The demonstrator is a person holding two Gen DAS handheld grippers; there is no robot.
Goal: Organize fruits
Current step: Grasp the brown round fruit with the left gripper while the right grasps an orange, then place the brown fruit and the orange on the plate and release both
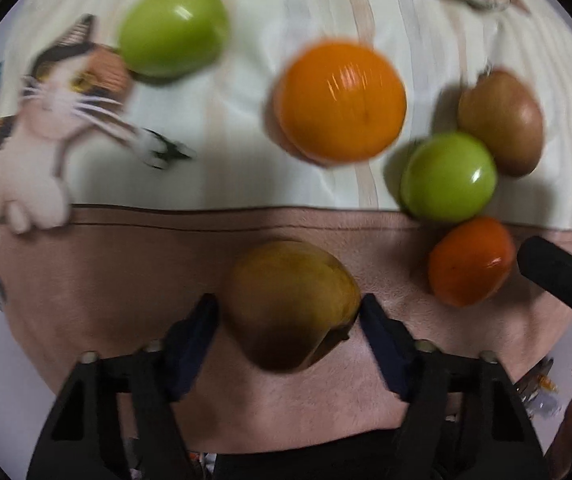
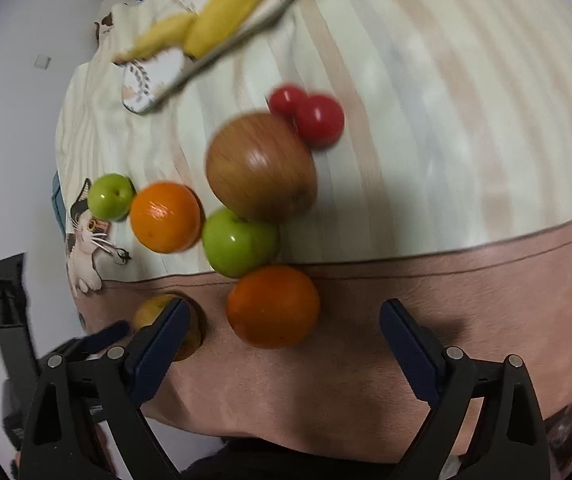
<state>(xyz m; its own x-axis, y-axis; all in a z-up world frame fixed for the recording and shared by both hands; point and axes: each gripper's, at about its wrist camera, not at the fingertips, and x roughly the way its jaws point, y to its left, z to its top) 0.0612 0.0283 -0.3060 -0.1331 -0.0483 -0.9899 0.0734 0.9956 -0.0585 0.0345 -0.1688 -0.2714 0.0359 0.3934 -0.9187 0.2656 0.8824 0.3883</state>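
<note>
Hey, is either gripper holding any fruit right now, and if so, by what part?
The left gripper straddles the yellow-brown fruit across its sides; blur hides whether the pads press it. The right gripper holds nothing.

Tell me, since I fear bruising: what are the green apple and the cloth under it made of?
The green apple looks glossy and wax-smooth with sharp highlights, possibly plastic; real fruit can't be excluded. The cloth looks like soft matte fabric, wrinkled and striped.

Striped cat-print blanket (image 1: 246,92), white wall (image 2: 14,120).
</note>
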